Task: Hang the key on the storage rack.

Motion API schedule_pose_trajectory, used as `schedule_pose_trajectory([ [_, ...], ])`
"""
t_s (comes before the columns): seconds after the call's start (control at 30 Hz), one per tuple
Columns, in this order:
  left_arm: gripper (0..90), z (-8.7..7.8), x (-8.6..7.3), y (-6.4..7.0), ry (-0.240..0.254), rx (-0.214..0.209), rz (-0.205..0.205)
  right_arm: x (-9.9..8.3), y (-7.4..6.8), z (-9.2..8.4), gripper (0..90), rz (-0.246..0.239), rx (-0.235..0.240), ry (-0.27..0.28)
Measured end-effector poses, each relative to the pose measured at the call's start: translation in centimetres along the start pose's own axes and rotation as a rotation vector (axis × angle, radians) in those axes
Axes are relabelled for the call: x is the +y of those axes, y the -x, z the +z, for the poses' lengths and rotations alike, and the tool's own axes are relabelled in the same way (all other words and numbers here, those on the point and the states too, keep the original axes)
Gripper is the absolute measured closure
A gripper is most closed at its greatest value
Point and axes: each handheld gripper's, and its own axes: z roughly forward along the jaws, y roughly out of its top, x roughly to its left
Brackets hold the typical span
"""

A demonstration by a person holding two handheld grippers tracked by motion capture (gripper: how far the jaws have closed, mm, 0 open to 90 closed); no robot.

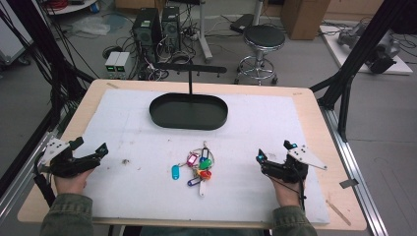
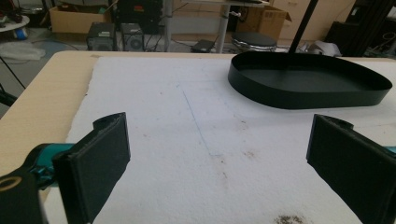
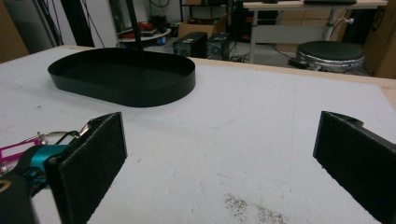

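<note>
High view, left to right: the left gripper (image 1: pixel 91 150) rests near the left edge of the white mat (image 1: pixel 137 142) that covers the wooden tabletop (image 1: pixel 314 105), held by a hand in an olive sleeve, its fingers apart with nothing between them. Mid-mat, nearer the person, lies a bunch of coloured key tags (image 1: pixel 197 167) on a ring, blue, pink, green, red and purple among them. Beyond it, toward the far edge, sits a black oval tray (image 1: pixel 189 112) with a thin black upright post rising from its back. On the right, the right gripper (image 1: pixel 275 155) rests on the mat, fingers likewise spread and empty. Right gripper view shows a pink tag (image 3: pixel 14 150) just past its left finger (image 3: pixel 88 163).
</note>
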Motion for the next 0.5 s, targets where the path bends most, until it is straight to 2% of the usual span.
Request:
schedule_pose_trajectory([
  [0.5,6.6,0.05,-0.01,0.02,-0.005,-0.001,0.002,-0.16,-0.90,0.78,1.7,-0.012,0.060,-0.046],
])
